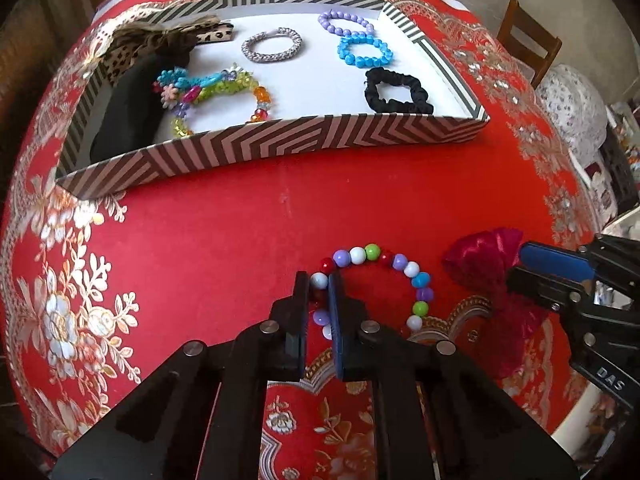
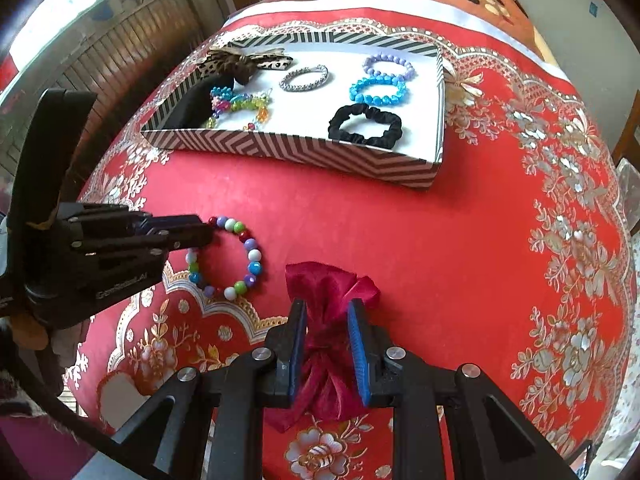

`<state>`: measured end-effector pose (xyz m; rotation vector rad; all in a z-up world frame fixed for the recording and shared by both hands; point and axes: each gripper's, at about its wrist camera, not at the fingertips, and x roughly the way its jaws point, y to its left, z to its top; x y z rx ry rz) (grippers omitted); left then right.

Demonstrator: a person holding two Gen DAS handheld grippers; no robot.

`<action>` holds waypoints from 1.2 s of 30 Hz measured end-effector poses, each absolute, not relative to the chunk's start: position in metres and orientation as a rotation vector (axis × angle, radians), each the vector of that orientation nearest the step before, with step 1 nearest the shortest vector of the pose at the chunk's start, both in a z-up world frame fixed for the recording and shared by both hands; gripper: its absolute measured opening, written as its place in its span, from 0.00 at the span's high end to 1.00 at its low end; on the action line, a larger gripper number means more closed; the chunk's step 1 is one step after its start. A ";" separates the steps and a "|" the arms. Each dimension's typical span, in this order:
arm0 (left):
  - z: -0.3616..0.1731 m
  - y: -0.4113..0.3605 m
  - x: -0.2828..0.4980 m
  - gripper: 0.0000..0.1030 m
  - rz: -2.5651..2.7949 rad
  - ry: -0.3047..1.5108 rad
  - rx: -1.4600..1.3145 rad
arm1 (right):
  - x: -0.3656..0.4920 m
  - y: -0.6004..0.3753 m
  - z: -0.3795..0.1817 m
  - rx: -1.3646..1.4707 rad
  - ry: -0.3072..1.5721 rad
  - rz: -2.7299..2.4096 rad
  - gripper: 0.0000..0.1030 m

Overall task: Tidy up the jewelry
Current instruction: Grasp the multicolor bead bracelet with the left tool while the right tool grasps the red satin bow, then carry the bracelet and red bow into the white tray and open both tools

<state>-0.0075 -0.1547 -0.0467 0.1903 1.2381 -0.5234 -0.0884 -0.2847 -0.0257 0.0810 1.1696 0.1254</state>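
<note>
A multicoloured bead bracelet (image 1: 384,280) lies on the red cloth in front of the striped tray (image 1: 280,144). My left gripper (image 1: 319,280) is shut on the bracelet's left side; it also shows in the right wrist view (image 2: 208,232) with the bracelet (image 2: 244,256). My right gripper (image 2: 327,308) stands around a dark red satin bow (image 2: 328,344), its jaws close against the bow's middle. The bow (image 1: 488,264) and right gripper (image 1: 516,260) show at the right of the left wrist view.
The tray (image 2: 304,152) holds a black scrunchie (image 1: 396,90), blue (image 1: 364,52), purple (image 1: 346,24) and silver (image 1: 272,44) bracelets, colourful beaded pieces (image 1: 212,92) and a leopard-print bow (image 1: 160,40). A wooden chair (image 1: 528,40) stands beyond the table's right edge.
</note>
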 end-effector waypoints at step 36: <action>0.065 -0.143 0.057 0.92 -0.510 1.029 0.138 | -0.024 -0.319 0.029 0.154 0.995 0.106 0.88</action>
